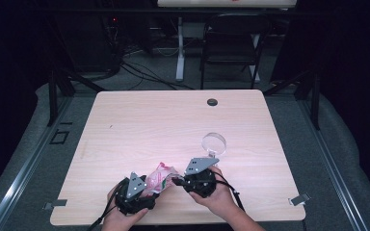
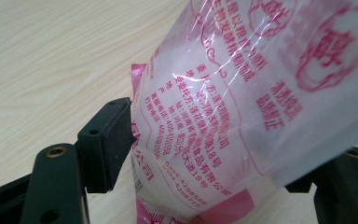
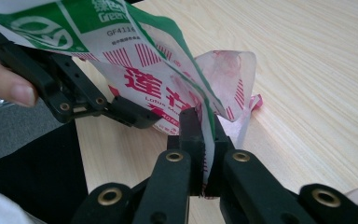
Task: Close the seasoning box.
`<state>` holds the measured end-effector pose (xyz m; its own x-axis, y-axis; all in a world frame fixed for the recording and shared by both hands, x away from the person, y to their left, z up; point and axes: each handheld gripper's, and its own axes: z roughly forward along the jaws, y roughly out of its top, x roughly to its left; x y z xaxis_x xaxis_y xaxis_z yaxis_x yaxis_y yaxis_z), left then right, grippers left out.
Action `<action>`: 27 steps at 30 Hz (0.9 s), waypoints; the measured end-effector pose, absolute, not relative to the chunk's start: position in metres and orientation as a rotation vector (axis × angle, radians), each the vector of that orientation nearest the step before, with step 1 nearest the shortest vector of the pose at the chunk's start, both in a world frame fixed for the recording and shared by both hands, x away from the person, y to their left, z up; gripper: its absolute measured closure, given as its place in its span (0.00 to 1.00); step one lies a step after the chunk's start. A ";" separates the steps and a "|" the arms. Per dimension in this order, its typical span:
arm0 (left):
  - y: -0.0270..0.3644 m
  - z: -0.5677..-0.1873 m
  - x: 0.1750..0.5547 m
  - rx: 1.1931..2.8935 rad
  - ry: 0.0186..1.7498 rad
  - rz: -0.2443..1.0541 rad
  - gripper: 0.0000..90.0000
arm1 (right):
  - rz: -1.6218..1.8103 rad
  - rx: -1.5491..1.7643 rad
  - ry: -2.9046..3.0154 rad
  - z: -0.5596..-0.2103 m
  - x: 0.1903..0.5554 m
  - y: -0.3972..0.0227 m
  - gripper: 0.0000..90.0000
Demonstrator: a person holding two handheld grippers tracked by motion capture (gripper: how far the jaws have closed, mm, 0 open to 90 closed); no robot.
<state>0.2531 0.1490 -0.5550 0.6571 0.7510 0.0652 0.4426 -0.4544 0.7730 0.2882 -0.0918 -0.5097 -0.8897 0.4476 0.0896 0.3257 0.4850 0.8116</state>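
plastic bag (image 1: 160,177), thin, soft, slippery: edge is pinched by right gripper (image 3: 204,140); left gripper (image 2: 214,154), spread wide around it, is best re-closed at 6 o'clock seam.

On the plastic bag (image 3: 168,70) I read "GF4116" and "Green" in white on its green band, a big red "蓮", and "Lotus" beneath. Its clear side (image 2: 242,116) carries red Chinese print with "400-6101558" and "0394-4298555".
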 end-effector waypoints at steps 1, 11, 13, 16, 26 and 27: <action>0.148 -0.557 0.254 2.122 0.922 0.519 0.32 | 1.371 0.679 2.590 -0.510 0.288 -0.092 1.00; 0.147 -0.569 0.263 2.140 0.942 0.491 0.25 | 1.378 0.686 2.590 -0.510 0.288 -0.092 1.00; 0.147 -0.573 0.264 2.146 0.949 0.483 0.24 | 1.371 0.685 2.592 -0.510 0.289 -0.093 1.00; 0.145 -0.578 0.266 2.164 0.948 0.487 0.24 | 1.382 0.691 2.589 -0.511 0.289 -0.092 1.00; 0.142 -0.585 0.271 2.186 0.963 0.478 0.25 | 1.380 0.687 2.591 -0.511 0.288 -0.093 1.00; 0.142 -0.585 0.271 2.185 0.965 0.476 0.25 | 1.380 0.687 2.591 -0.511 0.288 -0.093 1.00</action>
